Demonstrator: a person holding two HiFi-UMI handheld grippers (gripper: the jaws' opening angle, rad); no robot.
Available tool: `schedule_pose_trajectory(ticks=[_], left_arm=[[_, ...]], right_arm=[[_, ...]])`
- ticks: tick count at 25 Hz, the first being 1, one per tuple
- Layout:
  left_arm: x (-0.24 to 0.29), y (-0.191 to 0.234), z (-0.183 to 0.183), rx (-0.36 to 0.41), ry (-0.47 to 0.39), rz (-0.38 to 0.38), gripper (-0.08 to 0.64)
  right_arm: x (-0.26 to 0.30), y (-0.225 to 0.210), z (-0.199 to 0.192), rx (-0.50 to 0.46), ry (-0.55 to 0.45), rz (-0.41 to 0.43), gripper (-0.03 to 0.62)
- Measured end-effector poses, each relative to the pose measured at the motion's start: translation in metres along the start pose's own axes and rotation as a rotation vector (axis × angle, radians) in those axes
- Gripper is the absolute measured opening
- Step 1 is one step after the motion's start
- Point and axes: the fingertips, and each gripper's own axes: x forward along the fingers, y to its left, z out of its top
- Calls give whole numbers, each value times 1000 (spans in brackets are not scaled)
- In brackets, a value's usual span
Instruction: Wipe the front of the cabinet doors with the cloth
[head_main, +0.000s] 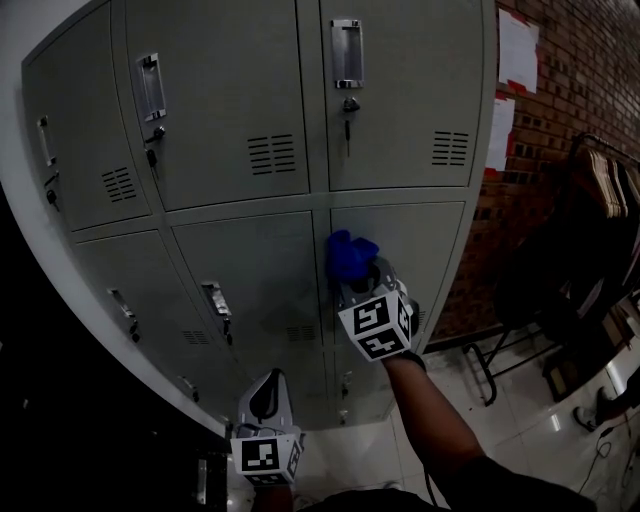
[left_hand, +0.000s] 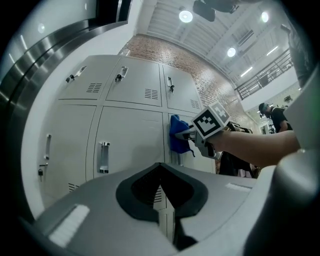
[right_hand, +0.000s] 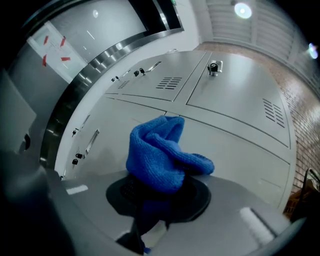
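So the biggest thing here is the grey metal locker cabinet (head_main: 230, 90), which fills most of the head view with its rows of doors. Off to its right is a red brick wall (head_main: 590, 60) with a couple of white paper sheets (head_main: 518, 50) stuck on it, and below that a shiny pale floor (head_main: 520, 430). It's pretty dim over there, so I can't make out much of the dark stuff standing on it.

The right gripper (head_main: 365, 275) is held out on a bare forearm (head_main: 430, 420) toward the middle row. Its jaws are clamped on a blue cloth (head_main: 350, 255), and you can see the bunched fabric pinched between them in the right gripper view (right_hand: 160, 155). The cloth sits up against the right-hand door of that row, near its upper left corner and just beside the seam with the neighbouring door. It looks like it's touching the metal, but I wouldn't swear to it.

The left gripper (head_main: 268, 395) hangs lower, closer to the camera and well apart from the doors. Its jaws are pressed together with nothing between them.

As for the small bits, each door has a recessed chrome handle (head_main: 347, 52), a set of vent slots (head_main: 272, 154), and there's a key (head_main: 348, 125) dangling from the lock under the top right handle.
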Motion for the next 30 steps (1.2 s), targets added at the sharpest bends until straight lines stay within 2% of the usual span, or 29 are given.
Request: schedule_pose_trajectory(ticks=[9, 16, 30], left_arm=[[3, -6, -7, 6, 11, -16, 17], [11, -38, -2, 19, 6, -87, 17], [18, -54, -8, 17, 25, -107, 17]], right_arm=[[-16, -38, -20, 59, 21, -62, 89], [-34, -80, -45, 72, 46, -114, 89], [-73, -160, -95, 115, 121, -258, 92]])
